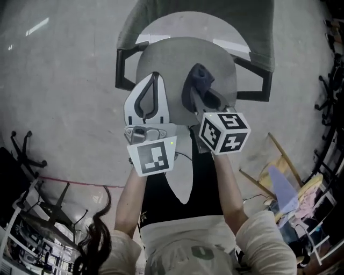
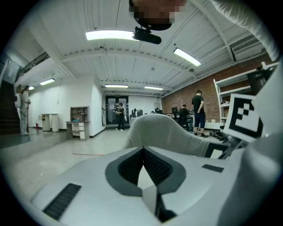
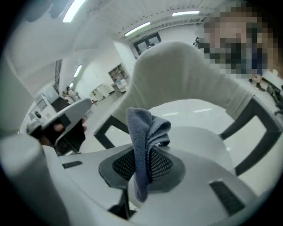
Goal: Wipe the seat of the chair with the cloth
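An office chair stands below me, with a pale grey seat, black armrests and a grey backrest. My right gripper hovers over the seat's right half, shut on a blue-grey cloth. In the right gripper view the cloth stands bunched up between the jaws of the right gripper, above the seat. Left of it my left gripper is over the seat's left part, jaws closed on nothing. The left gripper points level at the backrest.
Grey floor surrounds the chair. Black chair bases and racks crowd the lower left. A wooden frame and piled fabrics lie at the right. Several people stand far off by desks and a brick wall.
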Available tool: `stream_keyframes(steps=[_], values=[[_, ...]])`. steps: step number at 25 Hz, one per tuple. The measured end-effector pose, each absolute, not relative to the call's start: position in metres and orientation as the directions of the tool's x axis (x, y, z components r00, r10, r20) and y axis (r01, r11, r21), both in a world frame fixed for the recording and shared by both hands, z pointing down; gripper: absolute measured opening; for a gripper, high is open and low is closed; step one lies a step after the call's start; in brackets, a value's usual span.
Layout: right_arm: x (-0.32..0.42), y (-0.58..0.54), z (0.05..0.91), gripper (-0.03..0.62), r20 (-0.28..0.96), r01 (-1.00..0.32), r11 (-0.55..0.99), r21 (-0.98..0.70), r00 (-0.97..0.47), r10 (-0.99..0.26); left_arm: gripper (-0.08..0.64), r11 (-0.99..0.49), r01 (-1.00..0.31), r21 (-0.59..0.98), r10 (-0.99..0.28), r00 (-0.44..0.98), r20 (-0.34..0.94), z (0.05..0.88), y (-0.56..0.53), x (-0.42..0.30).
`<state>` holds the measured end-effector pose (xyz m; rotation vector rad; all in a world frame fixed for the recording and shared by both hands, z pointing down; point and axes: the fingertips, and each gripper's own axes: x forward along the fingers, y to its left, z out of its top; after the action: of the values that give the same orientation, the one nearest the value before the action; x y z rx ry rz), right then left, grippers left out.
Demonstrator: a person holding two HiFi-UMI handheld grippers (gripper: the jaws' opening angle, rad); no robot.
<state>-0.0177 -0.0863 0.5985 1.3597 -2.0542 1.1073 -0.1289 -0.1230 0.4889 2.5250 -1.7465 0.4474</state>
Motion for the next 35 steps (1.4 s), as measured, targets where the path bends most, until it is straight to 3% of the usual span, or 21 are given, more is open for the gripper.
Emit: stream_keyframes(steps=[6,11,19,35], values=[[-0.144,-0.039,0.632,0.049,0.670,-0.765,0.332,-0.552,-0.644,-0.370,0.015,-0.169,-0.980,-0.102,-0.947,0.133,0.293,0.520,-0.090,-0.227],[-0.193,-0.001,0.694,0.049,0.674,-0.707,0.293,-0.643,-0.705,-0.223,0.015,-0.085,-0.995,-0.057,-0.939,0.061,0.337,0.573,-0.067,-0.256],[-0.200,0.015,0.756,0.049,0.730,-0.736,0.285,-0.614,-0.666,-0.150,0.015,-0.134,-0.991,-0.031,-0.922,0.113,0.371,0.608,-0.054,-0.246],[-0.140,0.013,0.766,0.049,0.775,-0.779,0.279,-0.562,-0.613,-0.153,0.015,-0.193,-0.981,-0.007,-0.900,0.175,0.399,0.621,-0.060,-0.194]])
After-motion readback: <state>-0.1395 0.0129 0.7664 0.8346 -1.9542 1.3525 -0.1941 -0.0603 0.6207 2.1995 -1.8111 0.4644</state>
